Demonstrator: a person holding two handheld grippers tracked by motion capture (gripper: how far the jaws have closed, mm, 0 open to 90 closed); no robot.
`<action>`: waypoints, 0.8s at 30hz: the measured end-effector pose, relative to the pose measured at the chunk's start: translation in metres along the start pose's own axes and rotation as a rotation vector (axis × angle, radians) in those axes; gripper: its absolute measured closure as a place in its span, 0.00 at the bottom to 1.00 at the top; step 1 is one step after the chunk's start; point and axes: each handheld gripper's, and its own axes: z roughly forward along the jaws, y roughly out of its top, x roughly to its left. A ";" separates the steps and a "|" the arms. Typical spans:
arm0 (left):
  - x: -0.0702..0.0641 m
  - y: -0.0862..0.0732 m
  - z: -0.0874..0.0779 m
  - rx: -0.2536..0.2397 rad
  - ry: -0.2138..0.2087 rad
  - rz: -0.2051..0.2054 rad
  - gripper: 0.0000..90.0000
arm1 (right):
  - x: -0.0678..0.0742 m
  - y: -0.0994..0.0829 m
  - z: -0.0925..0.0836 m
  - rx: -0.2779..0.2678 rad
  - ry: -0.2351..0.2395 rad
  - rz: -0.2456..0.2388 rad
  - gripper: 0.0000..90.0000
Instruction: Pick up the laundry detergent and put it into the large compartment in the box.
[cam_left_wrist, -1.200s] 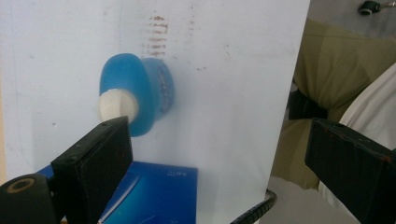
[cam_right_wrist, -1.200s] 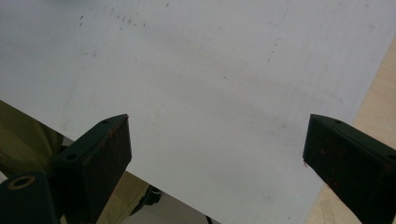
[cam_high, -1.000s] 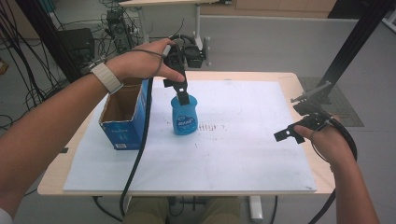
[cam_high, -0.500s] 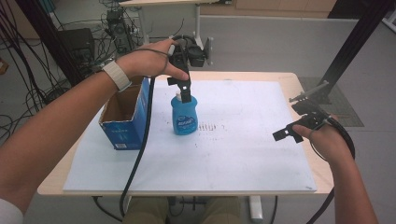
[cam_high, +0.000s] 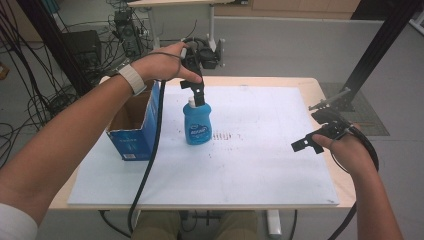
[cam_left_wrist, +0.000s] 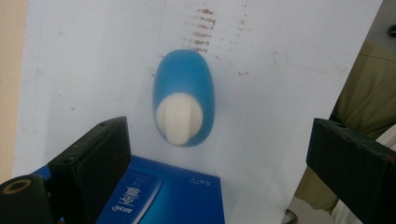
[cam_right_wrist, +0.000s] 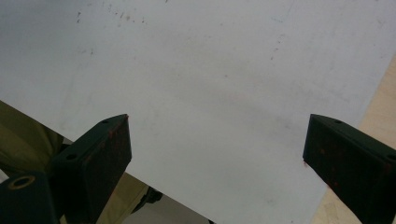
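A blue bottle (cam_high: 196, 126) with a white cap stands upright on the white sheet (cam_high: 250, 165), just right of an open blue cardboard box (cam_high: 134, 131). My left gripper (cam_high: 198, 94) hovers right above the cap, pointing down. In the left gripper view I look down on the bottle (cam_left_wrist: 184, 88) and its white cap (cam_left_wrist: 179, 116); my left gripper (cam_left_wrist: 219, 137) is open, its jaws wide apart and clear of the bottle. My right gripper (cam_high: 306, 145) is held low over the sheet's right side, and the right gripper (cam_right_wrist: 215, 133) is open with nothing between its jaws.
The box's blue rim (cam_left_wrist: 159, 198) lies below the left jaws. The table's wooden edge (cam_high: 320, 95) borders the sheet on the right. Cables, equipment and a black post (cam_high: 370, 50) stand on the floor beyond the table.
My left hand has lifted slightly up and back from the bottle's cap; the bottle stays where it stood. The right gripper has barely moved.
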 end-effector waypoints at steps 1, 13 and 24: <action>0.002 0.000 0.003 0.002 -0.001 -0.002 0.08 | 0.000 0.000 0.000 0.000 0.000 0.001 0.08; 0.005 0.003 0.015 0.016 0.029 -0.003 0.07 | -0.002 0.001 0.003 0.006 0.005 0.005 0.09; 0.013 0.008 0.031 0.034 0.006 -0.016 0.07 | -0.002 0.001 0.005 0.004 0.005 0.001 0.09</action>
